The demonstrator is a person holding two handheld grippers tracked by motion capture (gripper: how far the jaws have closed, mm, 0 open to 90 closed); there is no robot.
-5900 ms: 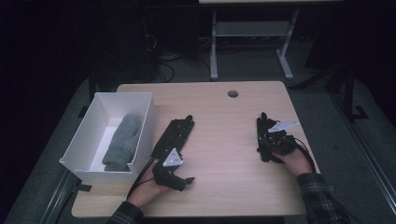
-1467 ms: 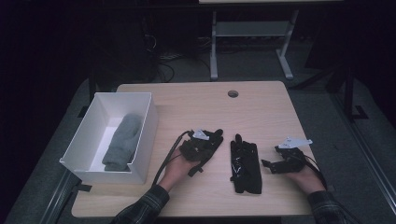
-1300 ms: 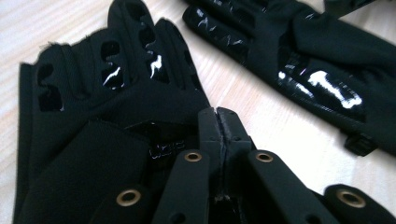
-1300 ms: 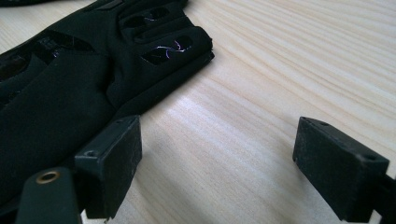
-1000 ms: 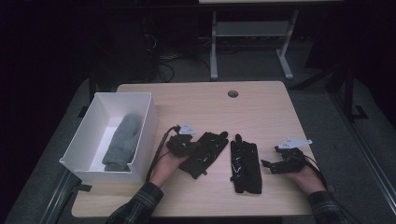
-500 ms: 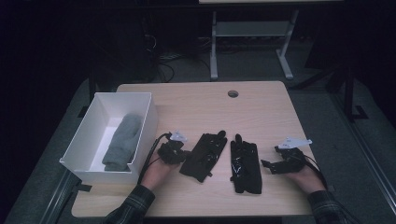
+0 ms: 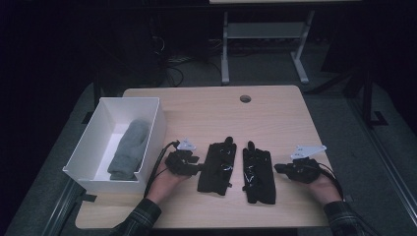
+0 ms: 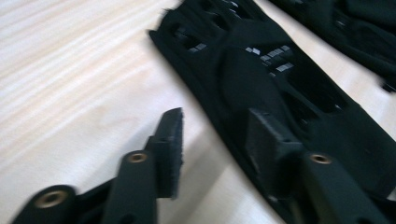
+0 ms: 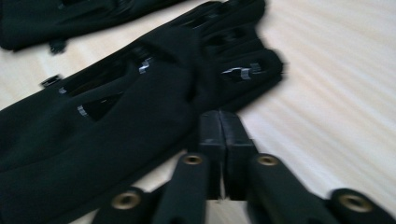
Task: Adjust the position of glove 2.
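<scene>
Two black gloves lie flat side by side near the table's front, the left glove (image 7: 216, 167) and the right glove (image 7: 258, 169). My left gripper (image 7: 196, 167) rests at the left glove's outer edge; its jaws have just been opening. In the left gripper view it (image 8: 215, 119) is open, one jaw over the left glove (image 8: 280, 79) and the other over bare wood, pressing on nothing. My right gripper (image 7: 278, 168) sits just right of the right glove. Its jaws have just closed: the right gripper (image 9: 219, 114) is shut, pads together on nothing, beside the right glove (image 9: 140, 107).
A white box (image 7: 147, 105) stands at the table's left edge with a folded grey cloth (image 7: 129, 147) inside. A round cable hole (image 7: 245, 98) sits near the back edge of the wooden table (image 7: 211, 113). A desk frame stands on the floor beyond.
The left hand laid its glove flat beside the other glove and drew back a little to the left. The right hand has stayed in place.
</scene>
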